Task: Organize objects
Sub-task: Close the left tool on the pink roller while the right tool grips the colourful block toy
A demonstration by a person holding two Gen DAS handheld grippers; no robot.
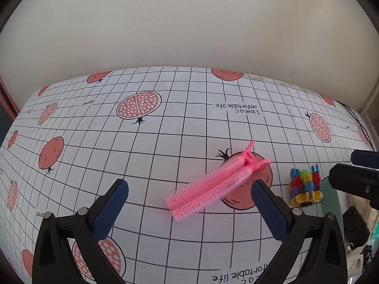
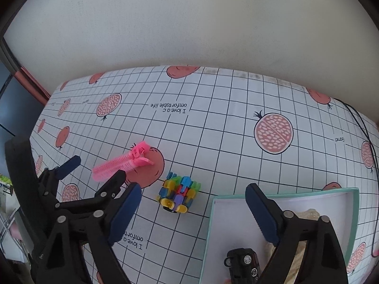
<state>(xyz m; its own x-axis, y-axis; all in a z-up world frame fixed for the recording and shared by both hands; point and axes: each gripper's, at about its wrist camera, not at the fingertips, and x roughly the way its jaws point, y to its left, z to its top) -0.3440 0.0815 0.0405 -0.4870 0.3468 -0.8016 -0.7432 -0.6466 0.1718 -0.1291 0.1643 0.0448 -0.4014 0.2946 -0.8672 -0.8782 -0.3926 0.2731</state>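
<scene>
— Where is everything?
— My left hand-held gripper [image 1: 189,203] hangs wide, empty, over the pink hair clip [image 1: 214,183] on the gridded counter [image 1: 165,142]; bare cloth lies left and far.
— And yours right?
— My right hand-held gripper [image 2: 193,207] gapes empty. Only its view shows the toy car [image 2: 244,264] inside the teal box [image 2: 354,213], block toy [image 2: 178,194] just left.

The toy car [image 2: 244,264] in the box [image 2: 354,215] is cut off by the bottom edge of the right view, and the right gripper [image 2: 193,210] hides part of it. Something pale and lumpy [image 2: 308,213] sits behind that gripper's arm, too hidden to tell what it is. In the left view, the dark and green things at the right edge [image 1: 360,234] are too cut off and blurry to name.
</scene>
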